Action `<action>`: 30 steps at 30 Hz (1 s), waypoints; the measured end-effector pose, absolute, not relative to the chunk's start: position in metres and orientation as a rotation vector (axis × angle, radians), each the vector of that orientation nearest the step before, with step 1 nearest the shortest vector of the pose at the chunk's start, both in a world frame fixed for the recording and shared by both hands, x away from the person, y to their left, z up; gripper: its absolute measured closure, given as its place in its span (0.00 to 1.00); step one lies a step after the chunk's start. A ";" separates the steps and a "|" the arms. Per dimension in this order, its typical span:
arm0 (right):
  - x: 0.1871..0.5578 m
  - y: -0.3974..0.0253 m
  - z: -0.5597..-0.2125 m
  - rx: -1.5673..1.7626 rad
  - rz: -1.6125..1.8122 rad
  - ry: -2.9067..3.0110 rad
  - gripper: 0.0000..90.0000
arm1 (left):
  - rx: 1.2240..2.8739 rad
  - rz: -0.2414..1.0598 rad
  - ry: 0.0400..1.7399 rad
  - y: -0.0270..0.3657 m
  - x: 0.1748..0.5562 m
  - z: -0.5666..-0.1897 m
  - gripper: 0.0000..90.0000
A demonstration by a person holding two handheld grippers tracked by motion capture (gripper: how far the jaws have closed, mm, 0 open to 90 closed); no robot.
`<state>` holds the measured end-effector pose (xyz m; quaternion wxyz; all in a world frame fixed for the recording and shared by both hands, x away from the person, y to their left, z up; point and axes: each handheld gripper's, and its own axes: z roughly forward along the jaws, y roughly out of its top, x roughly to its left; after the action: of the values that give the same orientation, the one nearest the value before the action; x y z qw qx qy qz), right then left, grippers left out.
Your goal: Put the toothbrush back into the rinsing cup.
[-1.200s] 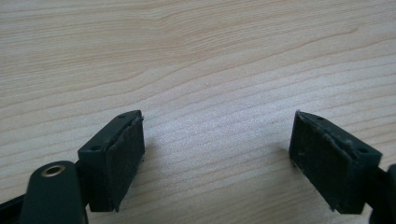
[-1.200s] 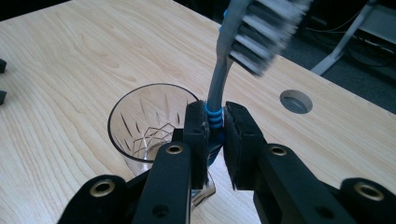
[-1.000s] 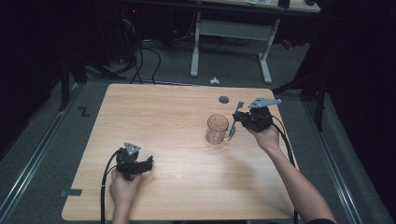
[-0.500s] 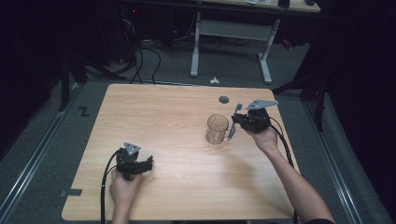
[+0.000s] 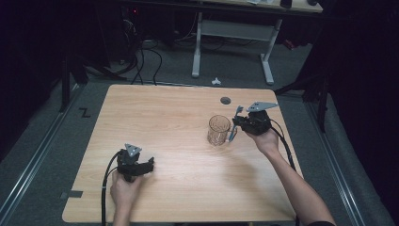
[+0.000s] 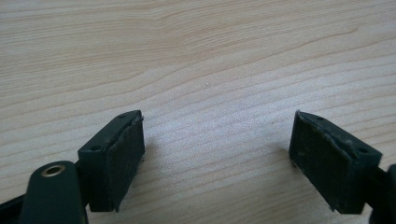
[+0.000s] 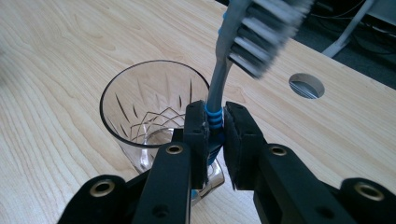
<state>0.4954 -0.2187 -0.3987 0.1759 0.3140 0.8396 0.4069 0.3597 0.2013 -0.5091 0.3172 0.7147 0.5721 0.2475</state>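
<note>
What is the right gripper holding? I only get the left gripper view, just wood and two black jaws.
Observer: A toothbrush, pinched by its grey and blue handle, bristles up.
Operator: Is anything near it?
Observer: Yes, an empty cut-glass tumbler stands just beside the right gripper, on the table.
Operator: Is the brush inside the glass?
Observer: Not as far as I can see; in the high view the handle runs down outside the rim, next to the glass.
</note>
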 end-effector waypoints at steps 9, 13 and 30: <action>0.496 -0.220 -0.402 0.898 1.147 2.384 0.89 | 1.882 0.650 1.506 0.201 0.360 -0.509 0.21; 0.496 -0.219 -0.404 0.900 1.140 2.391 0.89 | 1.882 0.650 1.506 0.201 0.360 -0.509 0.21; 0.499 -0.220 -0.409 0.930 1.144 2.408 0.82 | 1.882 0.650 1.506 0.201 0.360 -0.509 0.21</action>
<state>0.4985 -0.2196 -0.4085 0.1586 0.3252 0.8421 0.4000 0.3597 0.2014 -0.5091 0.3172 0.7149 0.5721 0.2470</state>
